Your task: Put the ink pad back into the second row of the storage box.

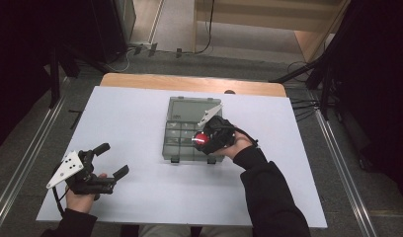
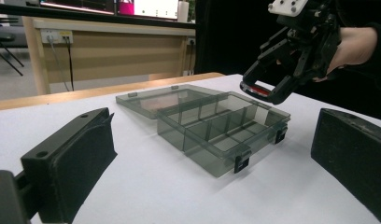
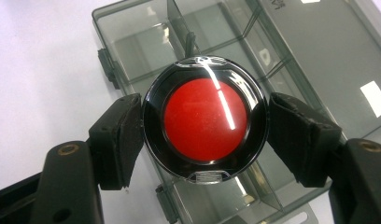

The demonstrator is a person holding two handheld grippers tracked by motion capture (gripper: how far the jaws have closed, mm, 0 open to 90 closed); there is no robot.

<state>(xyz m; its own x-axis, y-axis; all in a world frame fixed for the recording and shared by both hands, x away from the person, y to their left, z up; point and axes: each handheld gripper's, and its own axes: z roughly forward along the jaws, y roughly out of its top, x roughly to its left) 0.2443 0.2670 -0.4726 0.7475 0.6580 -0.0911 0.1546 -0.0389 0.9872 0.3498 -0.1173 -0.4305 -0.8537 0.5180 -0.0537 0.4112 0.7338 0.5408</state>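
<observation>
- A smoky transparent compartment box (image 1: 182, 136) lies open near the middle of the white surface (image 1: 140, 118), its lid (image 1: 189, 108) folded flat on the far side and two black latches on its near edge.
- The right gripper (image 1: 205, 139) hangs over the box's near right part, its jaws clamped on a round compact (image 3: 206, 122): black glossy rim, red centre, clear cover catching a streak of light.
- In the right gripper view the jaw pads (image 3: 121, 137) press the compact's rim from both sides, and the divided compartments of the box lie directly below it.
- In the left gripper view the compact (image 2: 259, 90) is held just above the box's rim, apart from it.
- The left gripper (image 1: 110, 160) rests at the near left of the surface, well apart from the box, jaws spread wide with nothing between them.
- A person's hands in dark sleeves hold both grippers.
</observation>
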